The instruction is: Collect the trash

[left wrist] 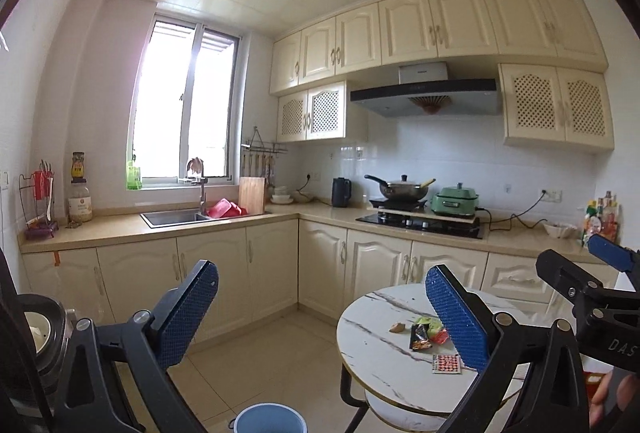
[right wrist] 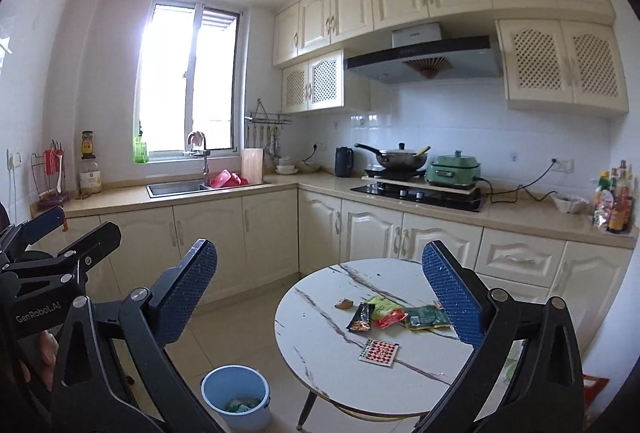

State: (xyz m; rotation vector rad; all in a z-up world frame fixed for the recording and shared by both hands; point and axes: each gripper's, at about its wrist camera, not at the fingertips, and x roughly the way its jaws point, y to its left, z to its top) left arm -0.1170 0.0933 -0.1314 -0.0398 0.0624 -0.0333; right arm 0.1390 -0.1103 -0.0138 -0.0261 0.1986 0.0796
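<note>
Several snack wrappers lie on a round marble-top table [right wrist: 320, 345]: a black one [right wrist: 361, 318], a red one [right wrist: 390, 319], a green one [right wrist: 426, 317], a yellow-green one [right wrist: 380, 302], a checkered red card [right wrist: 380, 352] and a brown scrap [right wrist: 343, 304]. They also show in the left wrist view [left wrist: 420, 337]. A blue bin [right wrist: 236, 401] with some trash stands on the floor left of the table. My left gripper [left wrist: 322, 313] and right gripper [right wrist: 320, 293] are both open and empty, held above and short of the table.
L-shaped kitchen counter [right wrist: 520, 217] with sink [right wrist: 176, 188], stove and wok [right wrist: 400, 159], green cooker [right wrist: 454, 171], sauce bottles [right wrist: 614, 201]. Cream cabinets below and above. Tiled floor [right wrist: 248, 321] between table and cabinets. A dark appliance [left wrist: 36, 337] stands at far left.
</note>
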